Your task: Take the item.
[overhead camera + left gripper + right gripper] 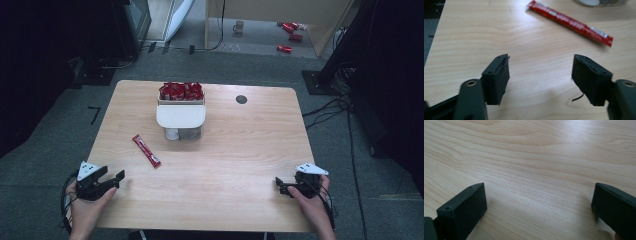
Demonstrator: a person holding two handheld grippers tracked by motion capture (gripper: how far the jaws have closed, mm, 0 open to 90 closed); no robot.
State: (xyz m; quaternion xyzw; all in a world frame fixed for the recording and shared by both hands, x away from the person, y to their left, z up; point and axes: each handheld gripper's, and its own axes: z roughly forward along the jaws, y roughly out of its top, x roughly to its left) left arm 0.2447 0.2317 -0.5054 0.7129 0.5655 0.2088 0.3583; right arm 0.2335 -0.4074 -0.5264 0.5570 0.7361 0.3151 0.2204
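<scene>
A long red sachet (146, 150) lies flat on the wooden table (240, 150), left of centre. My left gripper (112, 173) rests at the near left corner, held by a hand, pointing toward the sachet. In the left gripper view its jaws (541, 60) stand open over bare wood, with the sachet (570, 22) lying slanted a short way beyond them. My right gripper (280, 185) sits at the near right edge, also in a hand. In the right gripper view the right gripper (539, 186) stands open wide with only wood grain between its jaws.
A clear container with a white lid (180, 116) stands at the table's middle back, and behind it a box full of red sachets (181, 91). A round black cap (241, 99) sits in the tabletop to the right. On the floor beyond lie cables, a mug and red cans.
</scene>
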